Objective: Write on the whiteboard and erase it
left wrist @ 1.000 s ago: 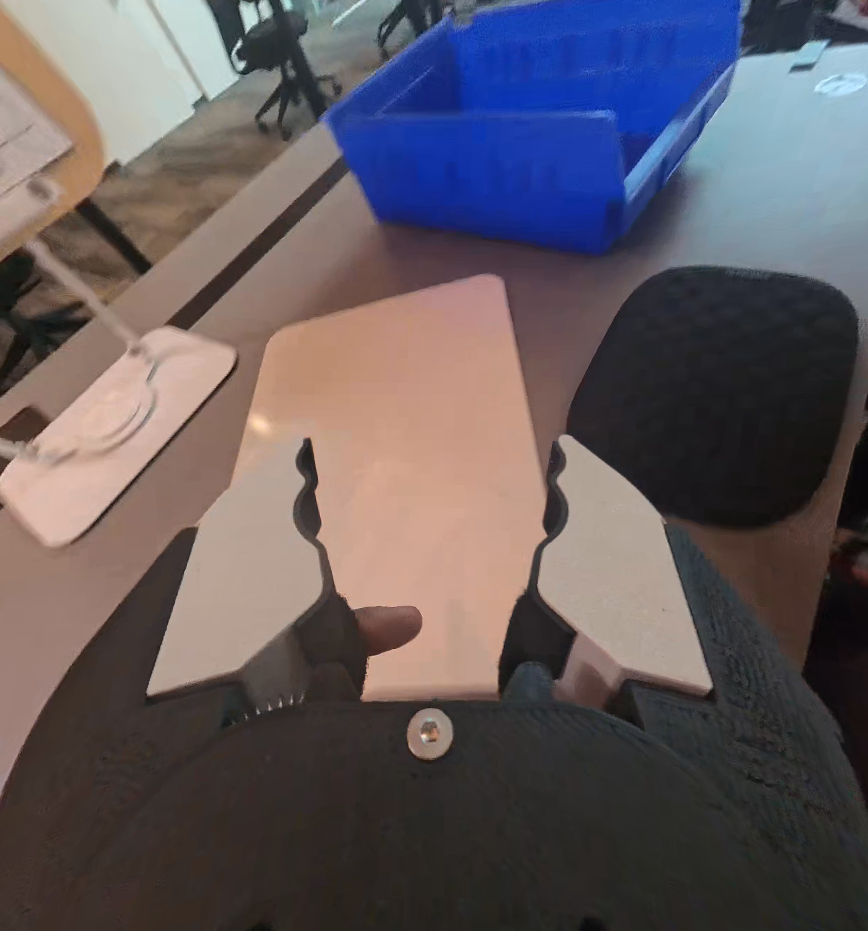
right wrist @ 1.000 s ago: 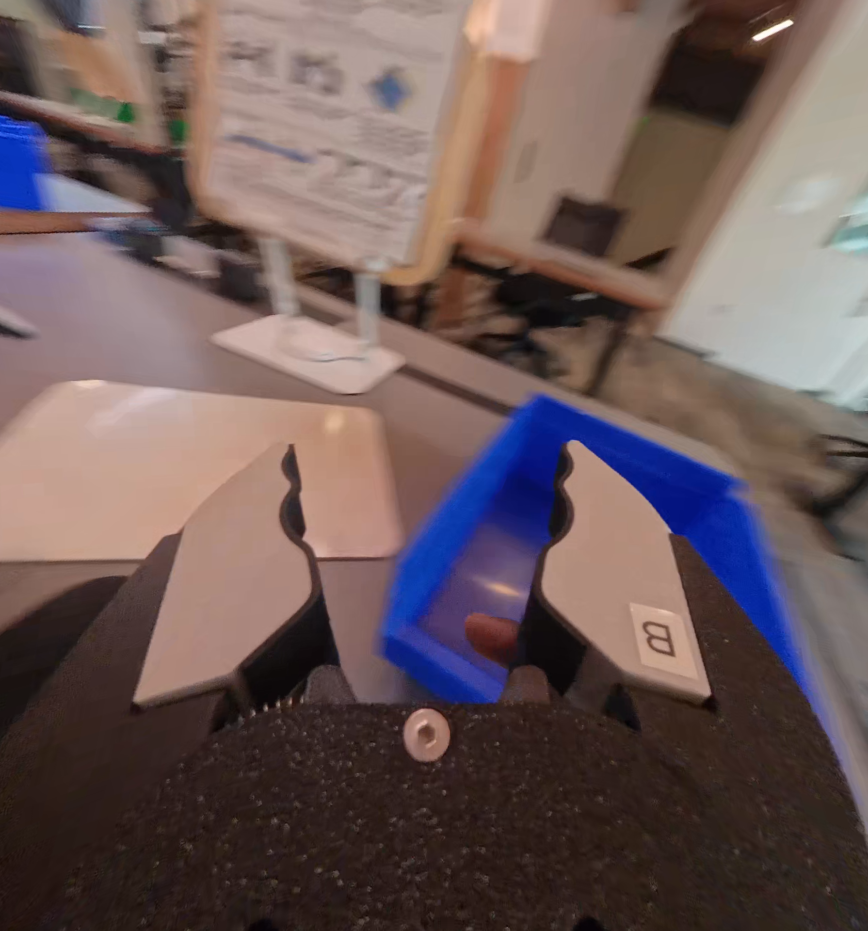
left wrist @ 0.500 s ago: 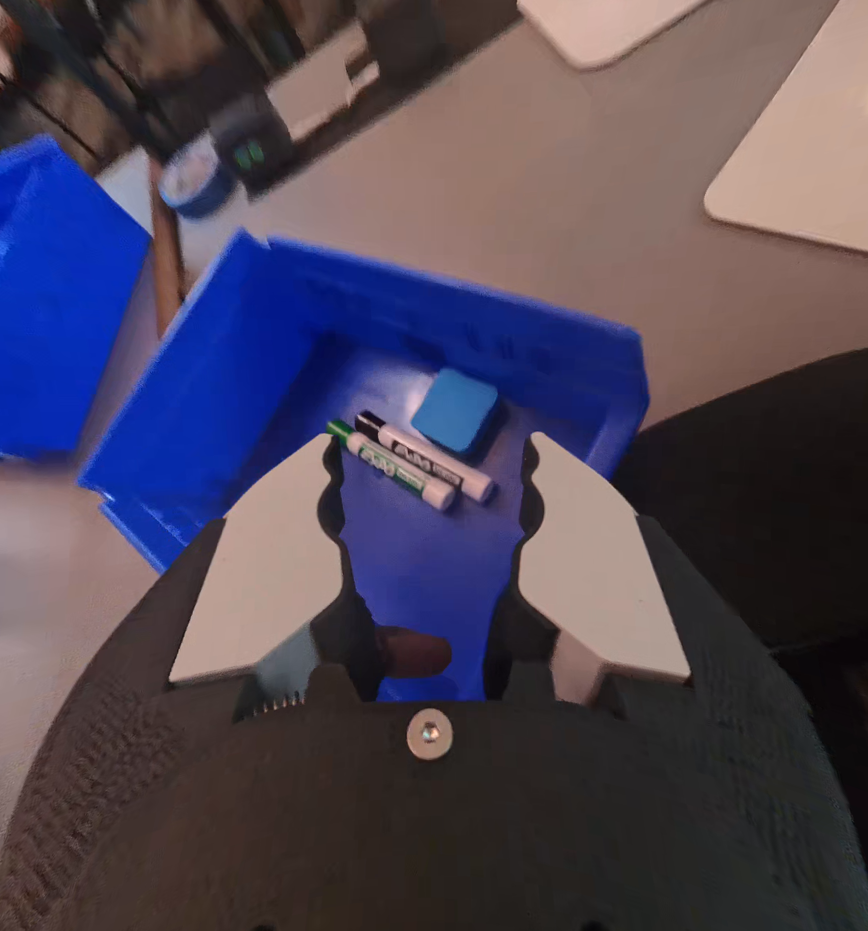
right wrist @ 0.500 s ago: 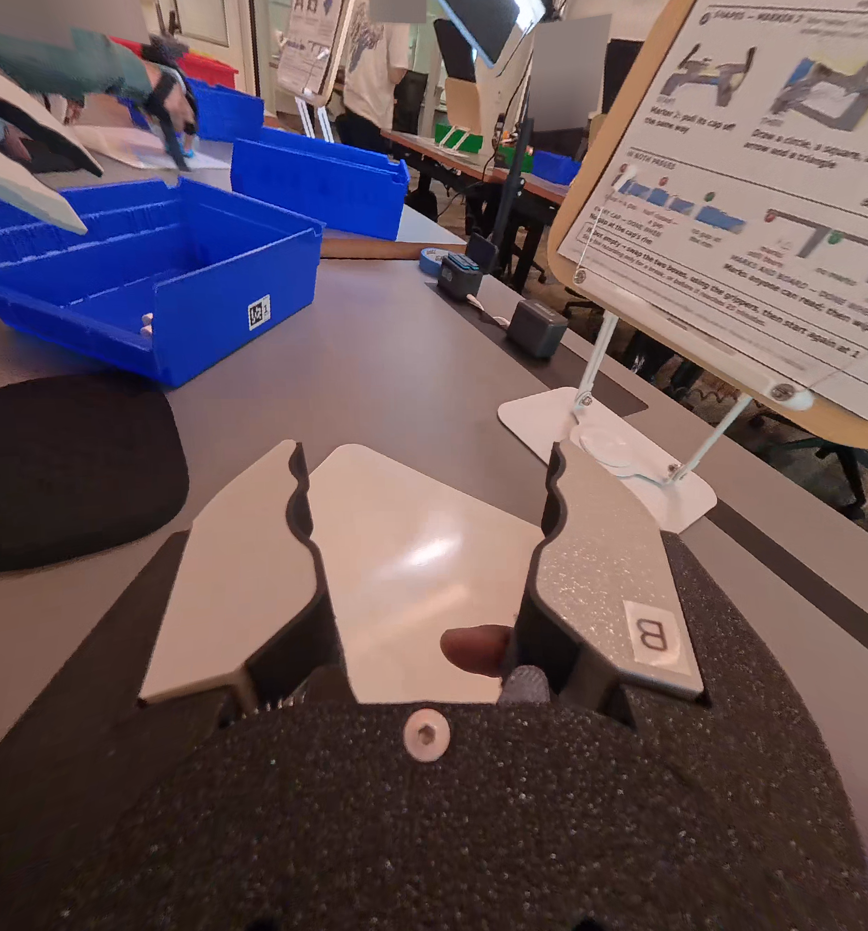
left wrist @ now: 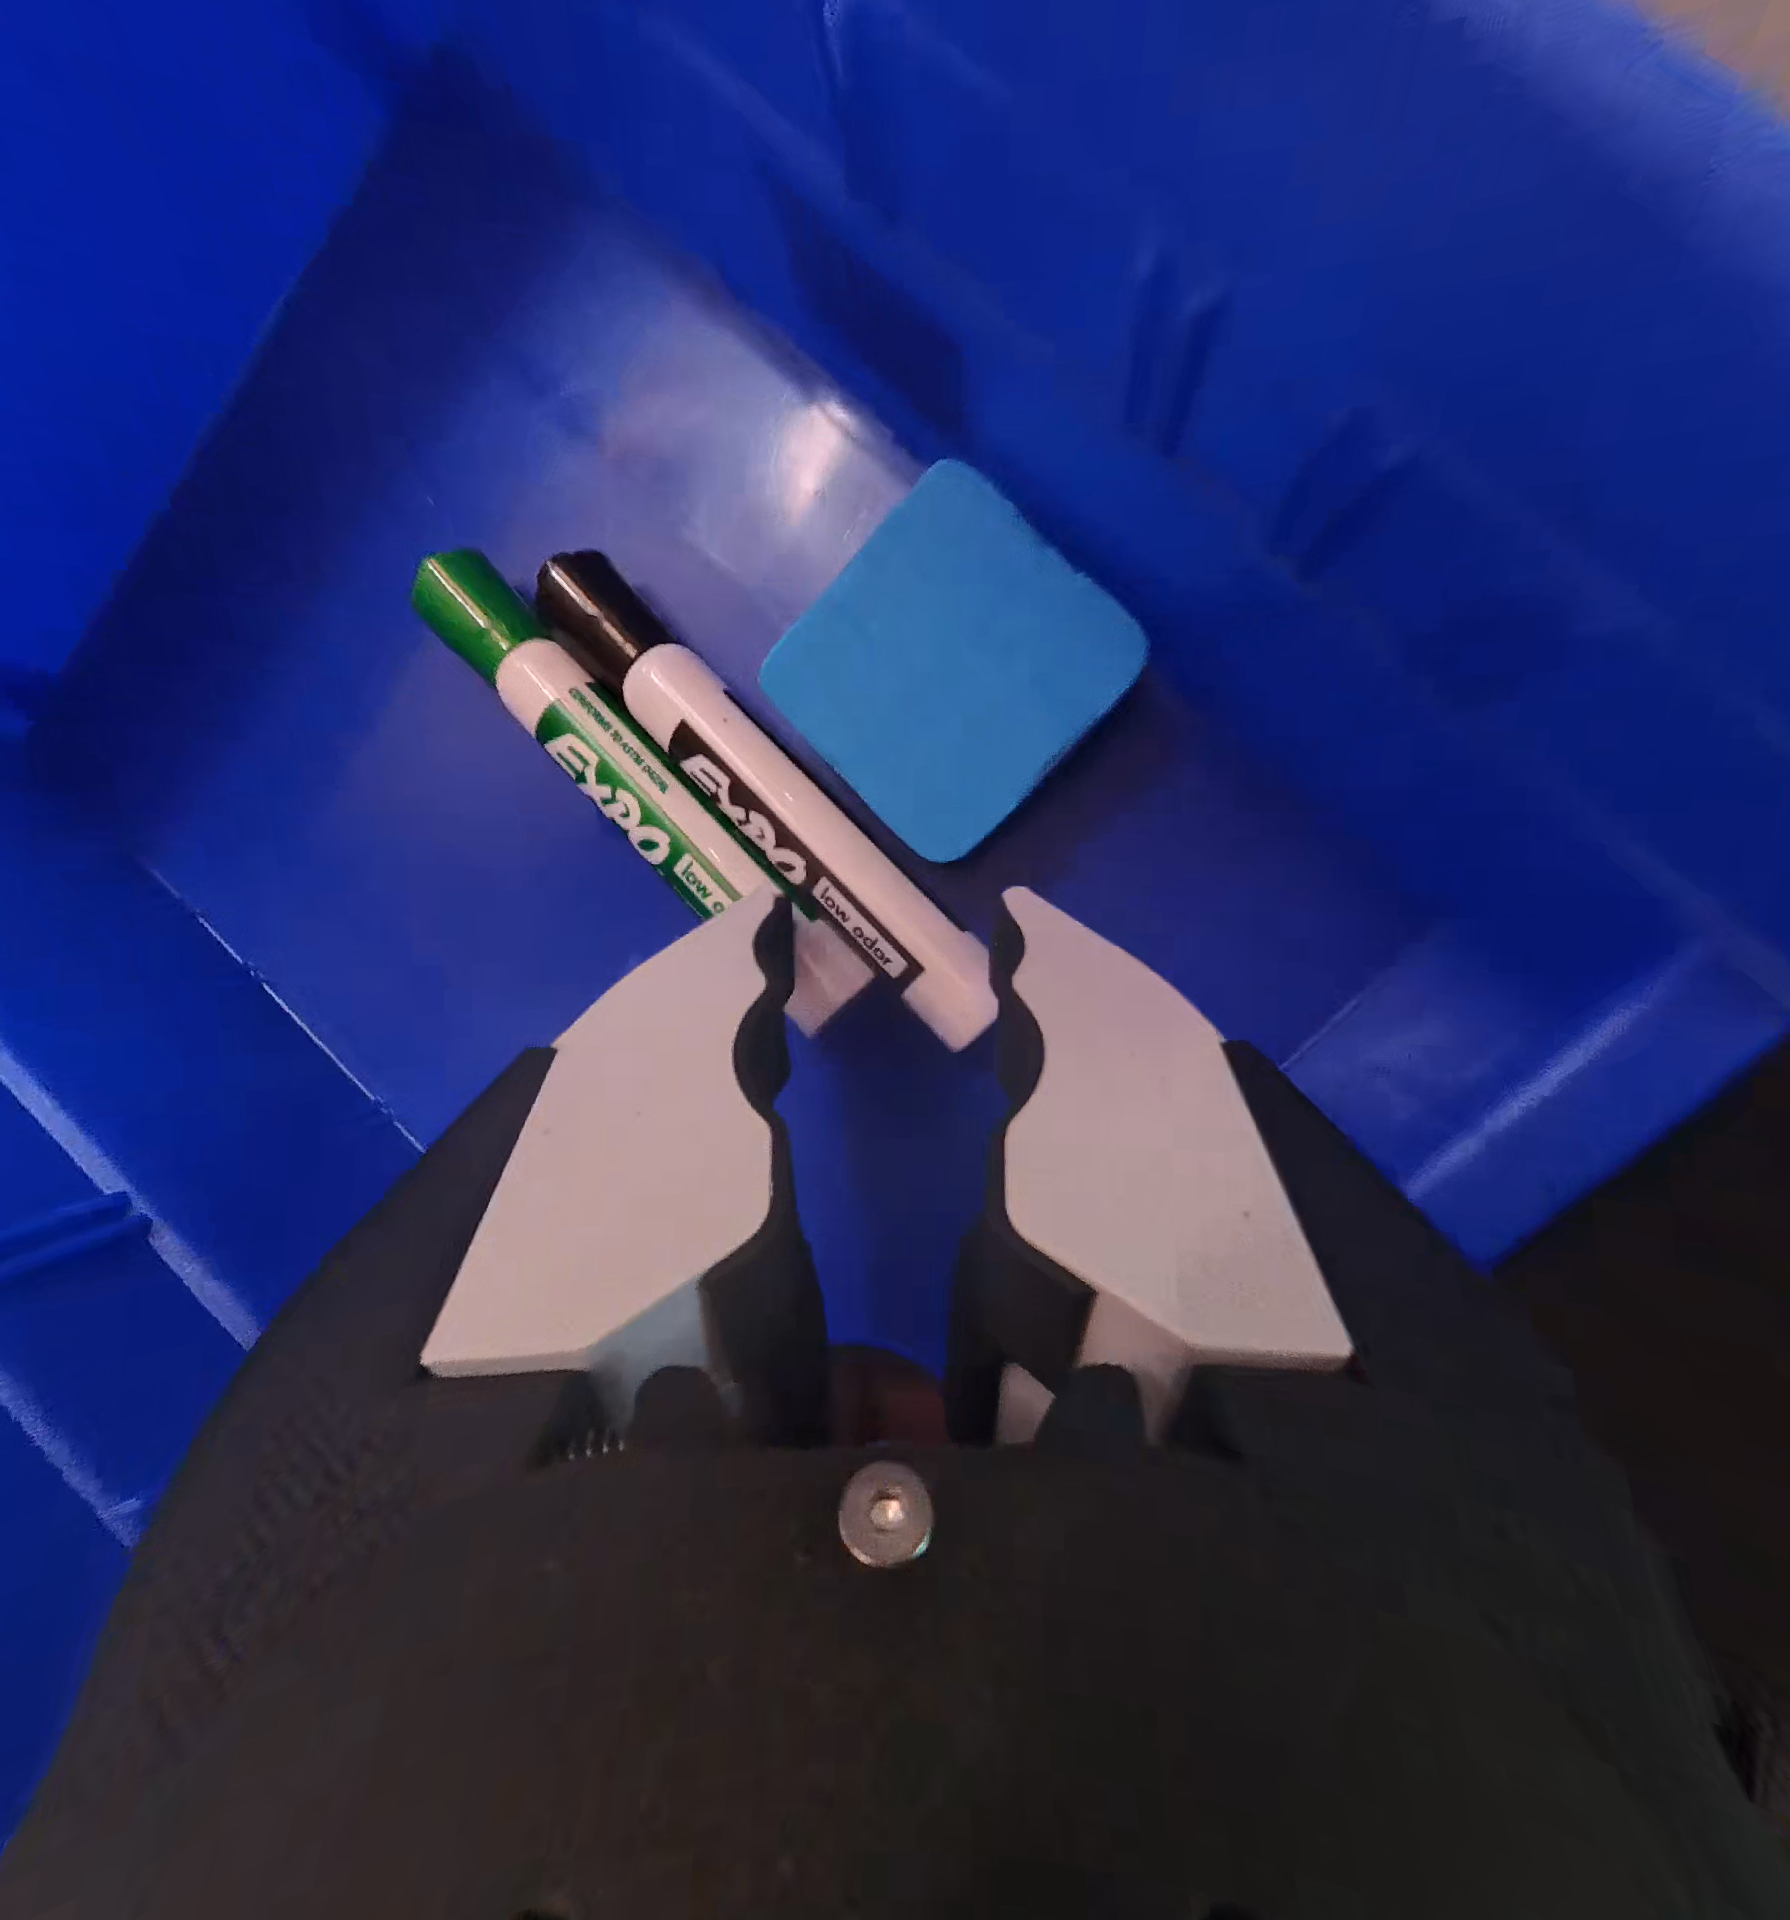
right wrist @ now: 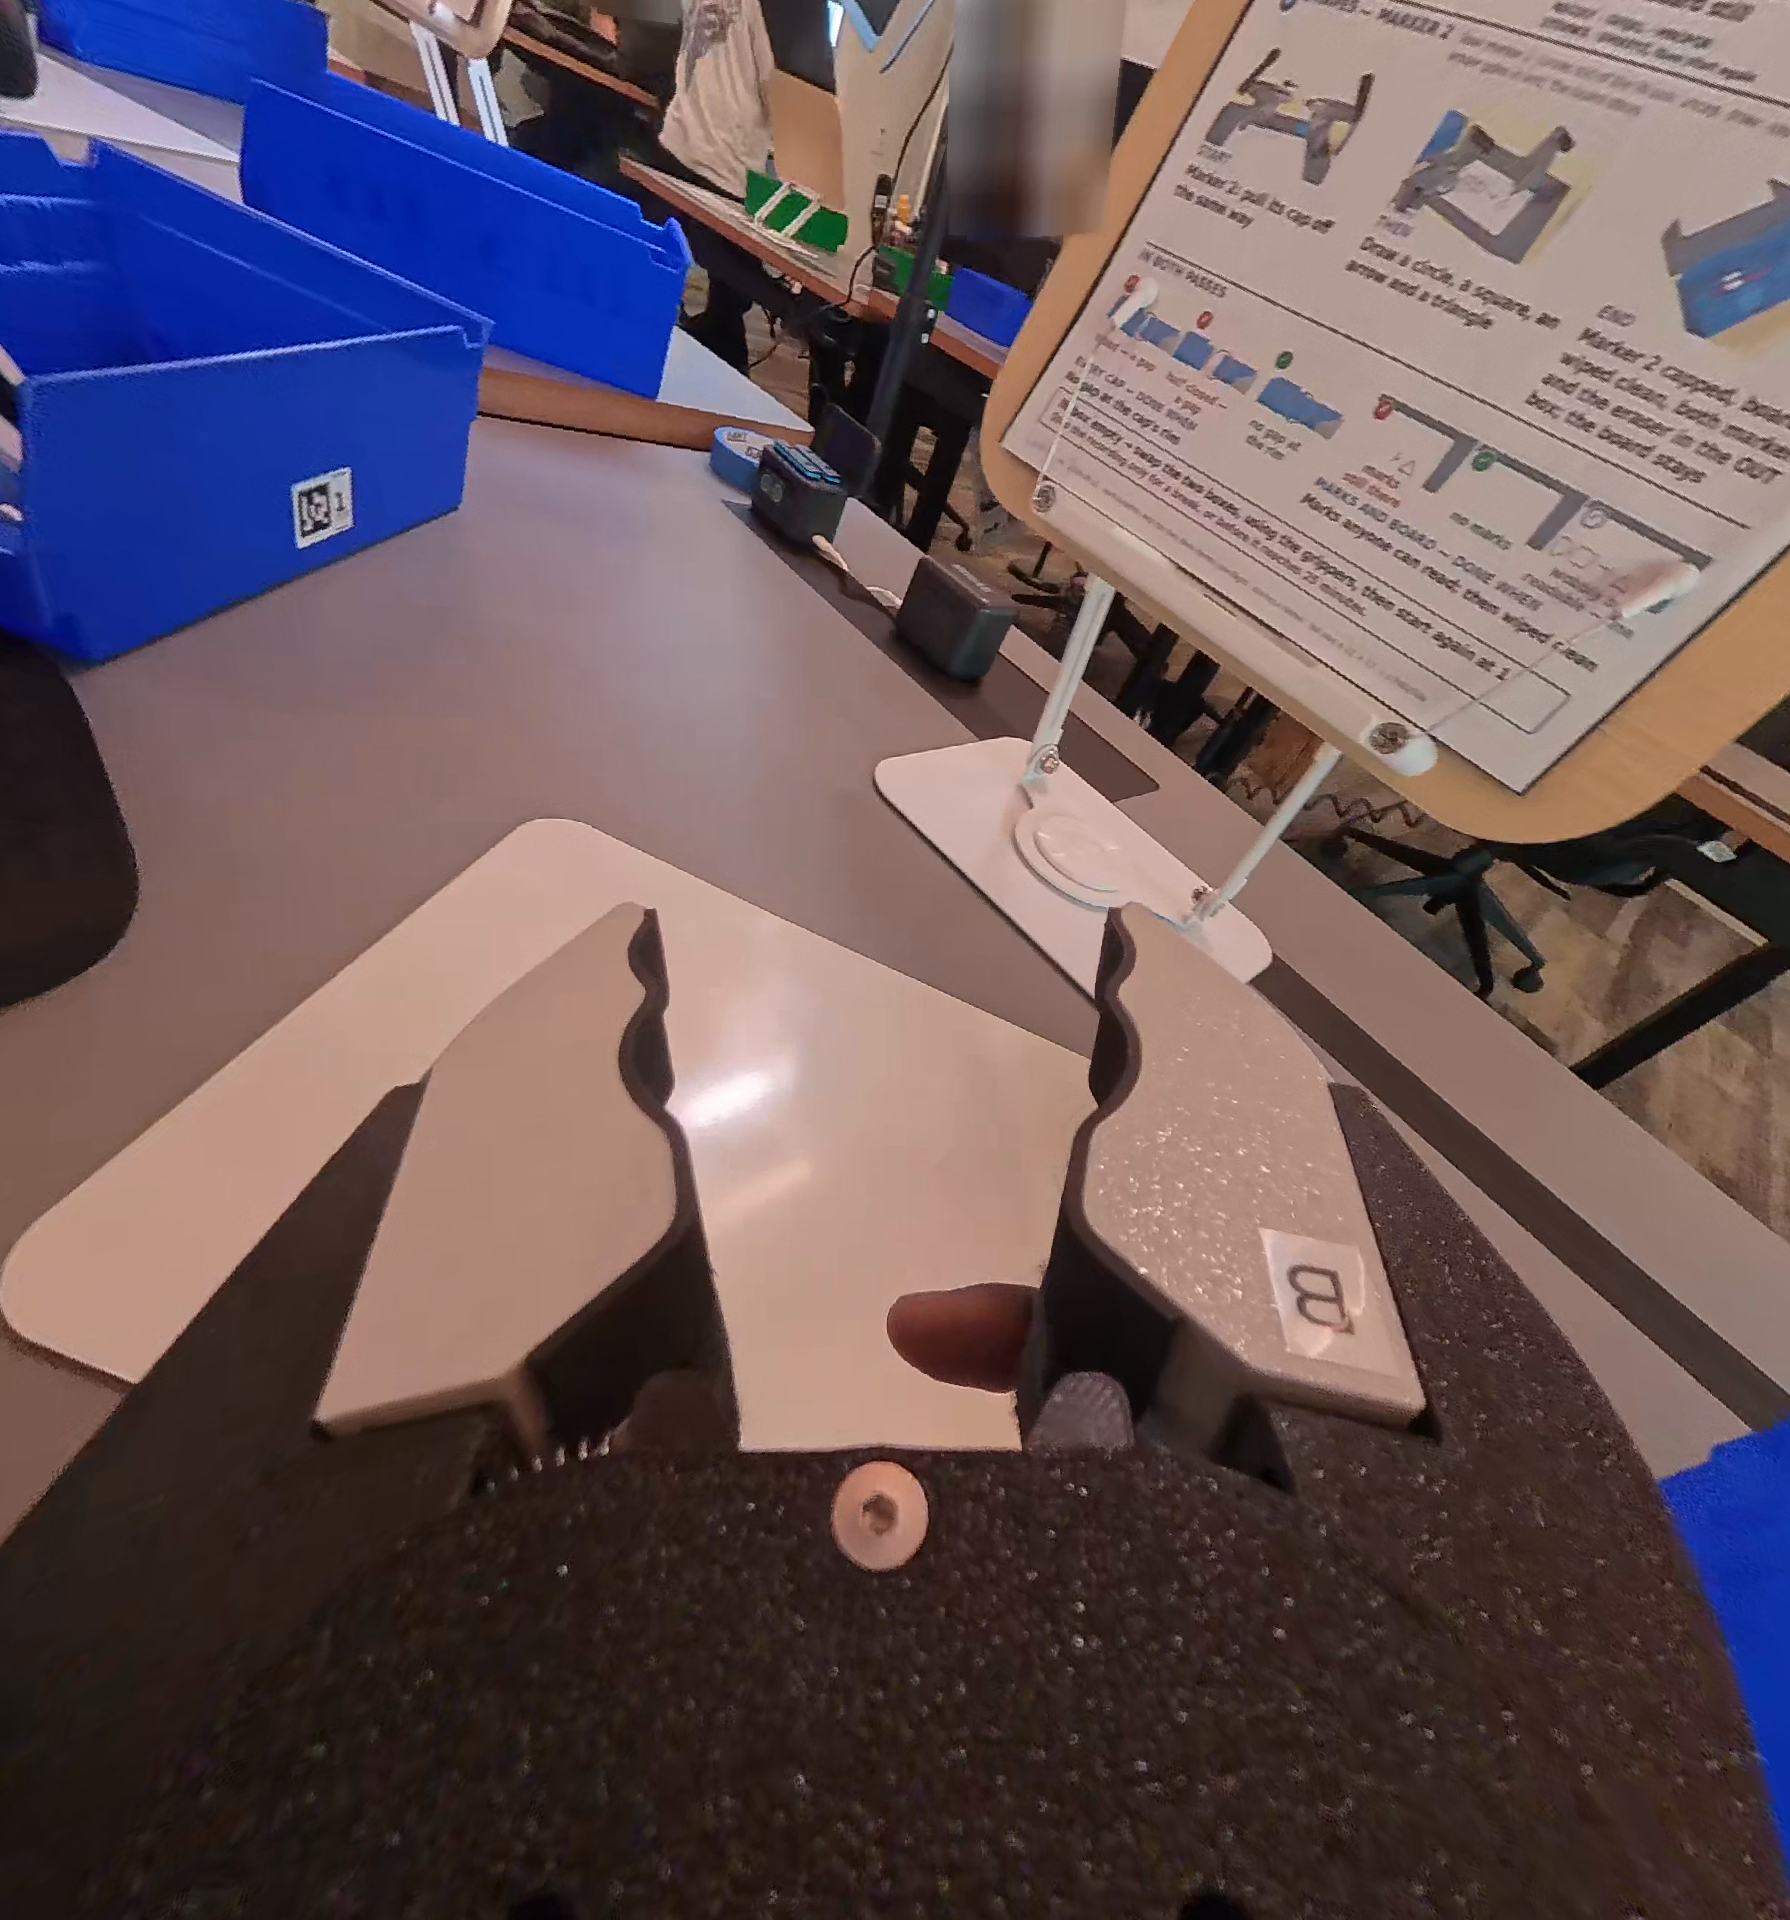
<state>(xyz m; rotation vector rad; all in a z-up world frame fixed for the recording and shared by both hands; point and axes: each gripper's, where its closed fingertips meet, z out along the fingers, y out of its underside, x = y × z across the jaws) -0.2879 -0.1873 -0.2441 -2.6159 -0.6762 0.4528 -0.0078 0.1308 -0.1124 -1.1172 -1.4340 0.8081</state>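
Presently: left hand-held gripper (left wrist: 886, 935) over the blue bin (left wrist: 1286, 343), jaws spread, nothing held.

Left wrist view: black marker (left wrist: 766, 795) and green marker (left wrist: 600, 748) lie touching, side by side on the bin floor, blue eraser (left wrist: 953, 660) just beside them; the black marker's butt end sits between the fingertips. Best to straddle one barrel only, squarely, since the neighbour crowds it; bin walls leave fair room.
Right wrist view: right hand-held gripper (right wrist: 875, 961) spread, empty, above the blank whiteboard (right wrist: 870, 1122) on the desk (right wrist: 558, 707); instruction stand (right wrist: 1067, 842) near the far edge.
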